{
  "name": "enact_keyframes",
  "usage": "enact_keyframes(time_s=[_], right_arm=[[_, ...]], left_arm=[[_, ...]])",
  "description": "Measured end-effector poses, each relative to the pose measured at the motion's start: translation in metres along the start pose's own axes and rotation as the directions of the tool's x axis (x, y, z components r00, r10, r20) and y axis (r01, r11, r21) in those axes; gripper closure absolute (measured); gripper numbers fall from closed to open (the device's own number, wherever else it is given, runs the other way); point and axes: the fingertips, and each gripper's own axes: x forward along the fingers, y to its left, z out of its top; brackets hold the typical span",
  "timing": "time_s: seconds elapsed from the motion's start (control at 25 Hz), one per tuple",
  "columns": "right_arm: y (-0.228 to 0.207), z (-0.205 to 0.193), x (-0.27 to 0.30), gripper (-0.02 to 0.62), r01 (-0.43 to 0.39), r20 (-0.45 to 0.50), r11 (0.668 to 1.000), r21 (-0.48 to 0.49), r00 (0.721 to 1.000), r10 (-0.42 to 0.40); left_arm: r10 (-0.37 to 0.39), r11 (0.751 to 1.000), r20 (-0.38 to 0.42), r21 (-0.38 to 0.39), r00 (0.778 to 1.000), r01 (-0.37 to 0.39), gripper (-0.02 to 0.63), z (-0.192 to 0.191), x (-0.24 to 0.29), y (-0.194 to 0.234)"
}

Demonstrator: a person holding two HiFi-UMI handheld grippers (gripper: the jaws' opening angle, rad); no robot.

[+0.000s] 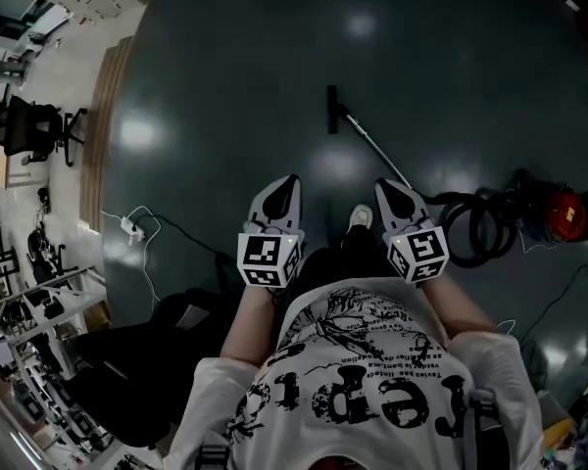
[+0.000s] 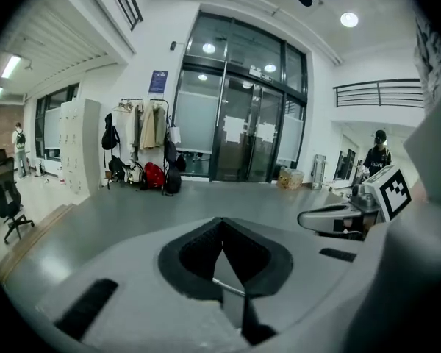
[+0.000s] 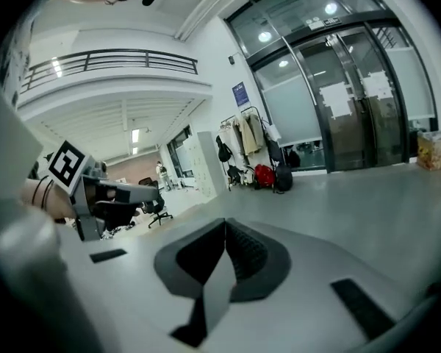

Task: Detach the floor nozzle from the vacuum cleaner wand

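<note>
In the head view the black floor nozzle [image 1: 331, 109] lies on the dark floor ahead of me, joined to the thin silver wand [image 1: 374, 153]. The wand runs back to a coiled black hose [image 1: 477, 227] and the red vacuum body [image 1: 561, 213] at the right. My left gripper [image 1: 291, 181] and right gripper [image 1: 382, 185] hang side by side in front of my chest, well short of the nozzle. Both point slightly down. Each has its jaws shut with nothing between them, as the left gripper [image 2: 222, 225] and right gripper [image 3: 225, 226] show in their own views.
A white power strip with a cable [image 1: 131, 228] lies on the floor at the left, and a dark bag [image 1: 142, 346] sits near my left side. An office chair [image 1: 34, 128] and shelves stand at the far left. Glass doors [image 2: 246, 123] and a coat rack [image 2: 143, 142] are ahead.
</note>
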Motion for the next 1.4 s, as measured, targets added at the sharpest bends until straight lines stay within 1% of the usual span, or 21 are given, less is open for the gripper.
enact_keyframes(time_s=[0.08,0.16,0.28,0.36,0.48,0.6,0.64,0.72,0.8,0.88,1.0,1.08,1.16,1.24,1.32,1.4], right_arm=[[-0.015,-0.002,0.030,0.592,-0.004,-0.023,1.000,0.021,1.000,0.005],[-0.028,-0.004,0.059,0.591,-0.001,-0.051,0.999,0.048,0.999,0.004],[-0.044,-0.006,0.098,0.591,0.018,-0.073,0.996,0.092,0.997,-0.011],[-0.058,-0.014,0.121,0.591,0.035,-0.096,0.993,0.108,0.995,-0.025],[-0.087,-0.045,0.148,0.591,0.087,-0.148,0.992,0.088,0.986,-0.074],[-0.122,-0.074,0.178,0.589,0.150,-0.178,0.986,0.067,0.974,-0.136],[-0.137,-0.084,0.193,0.589,0.164,-0.184,0.984,0.066,0.972,-0.150],[-0.166,-0.110,0.225,0.588,0.183,-0.196,0.981,0.059,0.966,-0.169],[-0.189,-0.149,0.257,0.562,0.188,-0.218,0.982,0.037,0.960,-0.176],[-0.211,-0.197,0.292,0.533,0.176,-0.241,0.984,0.011,0.956,-0.169],[-0.250,-0.281,0.347,0.486,0.146,-0.279,0.989,-0.021,0.949,-0.146],[-0.275,-0.343,0.380,0.464,0.115,-0.329,0.992,-0.050,0.936,-0.125],[-0.300,-0.404,0.410,0.448,0.083,-0.388,0.994,-0.075,0.915,-0.105],[-0.324,-0.459,0.437,0.438,0.055,-0.447,0.995,-0.080,0.890,-0.085],[-0.339,-0.507,0.459,0.430,0.019,-0.507,0.997,-0.080,0.860,-0.057],[-0.344,-0.546,0.479,0.431,-0.035,-0.565,0.994,-0.103,0.825,-0.029]], left_arm=[[0.020,1.000,-0.037,0.007,0.999,-0.019,0.601,-0.006,0.022,0.021],[0.019,1.000,-0.079,0.009,0.997,-0.019,0.601,-0.016,0.045,0.038],[-0.025,1.000,-0.123,-0.008,0.992,0.024,0.601,-0.029,0.082,0.058],[-0.059,0.998,-0.139,-0.034,0.989,0.054,0.601,-0.038,0.113,0.067],[-0.108,0.991,-0.180,-0.104,0.978,0.090,0.601,-0.069,0.162,0.076],[-0.161,0.977,-0.234,-0.178,0.959,0.121,0.601,-0.105,0.215,0.091],[-0.175,0.973,-0.241,-0.189,0.955,0.130,0.601,-0.116,0.237,0.098],[-0.199,0.970,-0.250,-0.188,0.948,0.155,0.601,-0.141,0.282,0.112],[-0.218,0.970,-0.268,-0.162,0.938,0.180,0.601,-0.177,0.324,0.127],[-0.232,0.971,-0.288,-0.123,0.929,0.205,0.601,-0.219,0.368,0.142],[-0.266,0.964,-0.304,-0.060,0.915,0.260,0.601,-0.286,0.442,0.161],[-0.282,0.958,-0.318,-0.042,0.905,0.284,0.600,-0.336,0.486,0.173],[-0.287,0.956,-0.332,-0.043,0.898,0.290,0.594,-0.385,0.525,0.186],[-0.290,0.954,-0.346,-0.032,0.892,0.298,0.594,-0.431,0.556,0.197],[-0.293,0.950,-0.365,-0.001,0.884,0.314,0.594,-0.475,0.578,0.204],[-0.300,0.944,-0.388,0.008,0.871,0.329,0.594,-0.515,0.594,0.208]])
